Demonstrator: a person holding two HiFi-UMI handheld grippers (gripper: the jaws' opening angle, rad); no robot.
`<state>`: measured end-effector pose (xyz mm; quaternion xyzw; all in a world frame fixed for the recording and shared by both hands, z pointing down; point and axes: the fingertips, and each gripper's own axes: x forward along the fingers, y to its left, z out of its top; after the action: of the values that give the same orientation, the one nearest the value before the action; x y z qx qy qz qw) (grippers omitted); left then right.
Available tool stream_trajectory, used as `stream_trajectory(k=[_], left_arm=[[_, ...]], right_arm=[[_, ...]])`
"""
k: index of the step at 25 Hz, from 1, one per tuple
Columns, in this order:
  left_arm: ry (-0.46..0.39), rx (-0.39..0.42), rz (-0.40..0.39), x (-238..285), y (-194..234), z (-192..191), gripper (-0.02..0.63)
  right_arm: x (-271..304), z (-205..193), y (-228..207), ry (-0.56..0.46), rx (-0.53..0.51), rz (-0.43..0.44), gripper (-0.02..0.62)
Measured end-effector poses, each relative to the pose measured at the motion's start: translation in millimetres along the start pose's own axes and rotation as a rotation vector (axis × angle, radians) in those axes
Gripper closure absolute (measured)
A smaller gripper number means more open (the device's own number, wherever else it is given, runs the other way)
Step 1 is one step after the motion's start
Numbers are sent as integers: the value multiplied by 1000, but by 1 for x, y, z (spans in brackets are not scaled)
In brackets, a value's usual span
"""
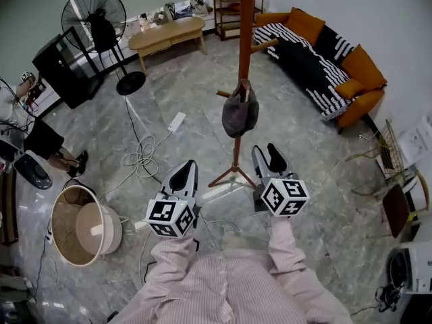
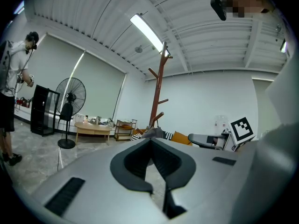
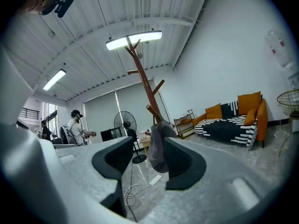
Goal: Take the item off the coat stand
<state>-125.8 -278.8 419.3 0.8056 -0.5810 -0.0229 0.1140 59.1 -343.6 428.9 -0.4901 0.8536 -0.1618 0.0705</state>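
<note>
A dark grey cap (image 1: 239, 113) hangs from a low peg of the brown wooden coat stand (image 1: 246, 39), which rises from tripod feet on the marble floor. My right gripper (image 1: 268, 159) is just below and to the right of the cap, open and short of touching it. In the right gripper view the cap (image 3: 158, 146) shows in the gap between the right gripper's (image 3: 149, 160) wide jaws, with the stand (image 3: 142, 78) behind. My left gripper (image 1: 185, 175) is lower left of the stand, shut with nothing in it. In the left gripper view the stand (image 2: 157, 94) rises beyond the left gripper's (image 2: 150, 143) closed tips.
A white power strip (image 1: 177, 121) and a coiled cable (image 1: 140, 155) lie on the floor left of the stand. A round basket (image 1: 62, 252) stands near left. Farther off are a pedestal fan (image 1: 94, 19), a low wooden table (image 1: 165, 32), an orange sofa (image 1: 317, 52) and a person (image 1: 27, 127).
</note>
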Motion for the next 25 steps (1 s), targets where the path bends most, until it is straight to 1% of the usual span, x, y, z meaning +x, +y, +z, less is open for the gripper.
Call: stream_trajectory(k=[6, 13, 19, 25], left_arm=[[-6, -16, 34, 33, 13, -4, 604], [-2, -27, 35, 68, 22, -5, 604], [14, -23, 35, 88, 35, -1, 604], [40, -26, 7, 106, 44, 0, 604]], right_arm=[[41, -3, -11, 31, -11, 49, 407], [80, -4, -18, 65, -37, 77, 407], [108, -5, -20, 90, -54, 81, 407], [132, -7, -23, 120, -72, 56, 407]])
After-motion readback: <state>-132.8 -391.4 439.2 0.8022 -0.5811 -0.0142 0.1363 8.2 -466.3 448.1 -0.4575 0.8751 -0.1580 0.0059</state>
